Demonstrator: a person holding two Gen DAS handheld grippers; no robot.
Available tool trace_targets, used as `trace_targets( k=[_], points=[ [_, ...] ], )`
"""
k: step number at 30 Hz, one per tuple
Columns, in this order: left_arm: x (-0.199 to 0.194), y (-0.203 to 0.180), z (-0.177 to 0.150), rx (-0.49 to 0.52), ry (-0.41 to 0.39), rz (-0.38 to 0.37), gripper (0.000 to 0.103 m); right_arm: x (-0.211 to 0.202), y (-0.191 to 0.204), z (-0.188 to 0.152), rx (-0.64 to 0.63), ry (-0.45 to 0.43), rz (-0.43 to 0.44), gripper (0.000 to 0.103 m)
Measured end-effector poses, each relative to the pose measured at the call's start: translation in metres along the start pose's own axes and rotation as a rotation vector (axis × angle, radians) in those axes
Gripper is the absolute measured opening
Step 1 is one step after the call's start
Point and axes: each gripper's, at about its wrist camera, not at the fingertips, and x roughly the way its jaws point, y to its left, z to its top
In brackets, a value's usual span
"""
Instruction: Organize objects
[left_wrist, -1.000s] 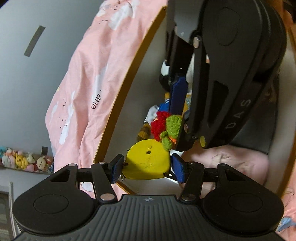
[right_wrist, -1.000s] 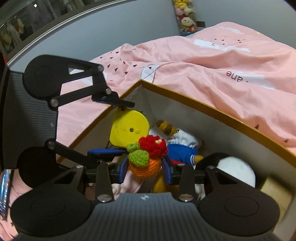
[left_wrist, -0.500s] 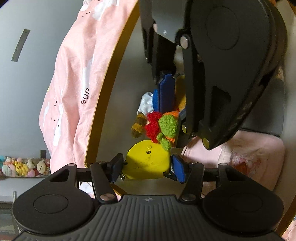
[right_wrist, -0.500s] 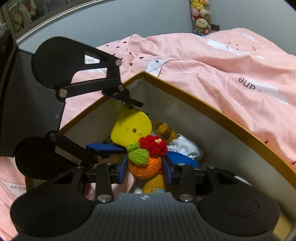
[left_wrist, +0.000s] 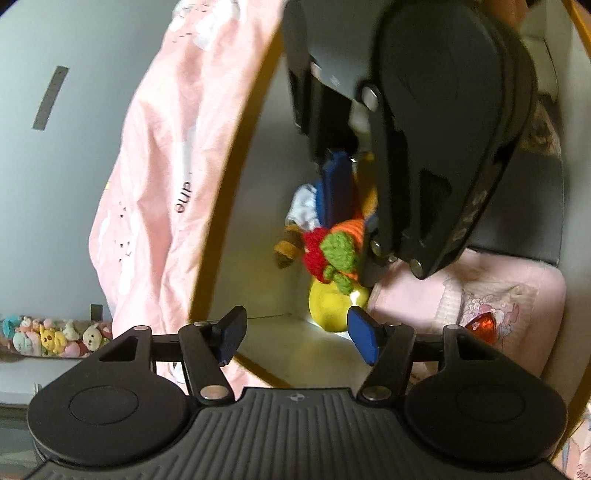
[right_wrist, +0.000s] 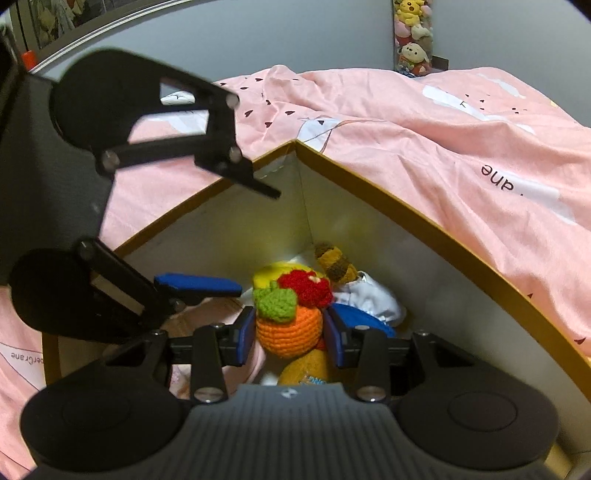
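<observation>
My left gripper (left_wrist: 295, 332) hangs over the corner of a cardboard box (left_wrist: 236, 173), its jaws opening with nothing between them. Just beyond its fingertips a yellow toy (left_wrist: 332, 306) lies on the box floor, free of the pads. My right gripper (right_wrist: 290, 336) is shut on a crocheted orange pot (right_wrist: 288, 328) with a red flower and green leaf, held low inside the box (right_wrist: 406, 210). In the left wrist view the right gripper (left_wrist: 351, 236) comes down from the upper right with the crocheted pot (left_wrist: 340, 247) above the yellow toy. The left gripper (right_wrist: 255, 240) shows at the left of the right wrist view, beside the yellow toy (right_wrist: 269, 275).
The box also holds a white and blue plush (right_wrist: 369, 295), a brown striped piece (right_wrist: 336, 262) and a pink fabric item (left_wrist: 480, 306). A pink duvet (right_wrist: 443, 129) surrounds the box. A row of small plush toys (left_wrist: 48, 336) lines the grey wall.
My left gripper has let go of the yellow toy, spread its jaws wide and drawn back; the toy now lies in the box corner. The right gripper keeps its hold on the crocheted pot.
</observation>
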Motion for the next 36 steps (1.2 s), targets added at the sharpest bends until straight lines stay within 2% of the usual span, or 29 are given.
trace_targets(
  k=[6, 13, 19, 21, 24, 25, 26, 29, 32, 36],
  points=[
    [-0.024, 0.006, -0.014, -0.133, -0.043, -0.014, 0.073, 0.003, 0.004, 0.004, -0.013, 0.004, -0.012, 0.042],
    [-0.046, 0.009, -0.027, -0.325, -0.045, -0.030, 0.071, 0.008, 0.006, 0.009, 0.004, 0.021, -0.018, 0.043],
    [-0.055, 0.015, -0.024, -0.483, -0.071, -0.056, 0.070, -0.003, 0.012, 0.011, 0.006, 0.004, -0.036, 0.046],
    [-0.057, 0.036, -0.015, -0.516, -0.090, -0.061, 0.070, -0.011, 0.014, 0.011, 0.007, -0.001, -0.049, 0.048],
    [-0.080, 0.044, -0.006, -0.583, -0.120, -0.058, 0.070, -0.032, 0.019, 0.010, 0.012, -0.013, -0.085, 0.049],
    [-0.090, 0.044, -0.008, -0.612, -0.137, -0.055, 0.070, -0.040, 0.021, 0.010, 0.014, -0.023, -0.103, 0.052],
    [-0.085, 0.051, -0.004, -0.635, -0.154, -0.053, 0.070, -0.052, 0.025, 0.009, 0.018, -0.036, -0.127, 0.054],
    [-0.097, 0.065, -0.006, -0.716, -0.233, -0.017, 0.070, -0.086, 0.034, 0.005, 0.042, -0.073, -0.192, 0.057],
    [-0.125, 0.066, -0.008, -0.808, -0.321, 0.025, 0.070, -0.113, 0.038, 0.005, 0.079, -0.115, -0.257, 0.062],
    [-0.156, 0.064, -0.012, -0.929, -0.383, 0.041, 0.071, -0.157, 0.055, 0.000, 0.127, -0.166, -0.362, 0.063]
  ],
)
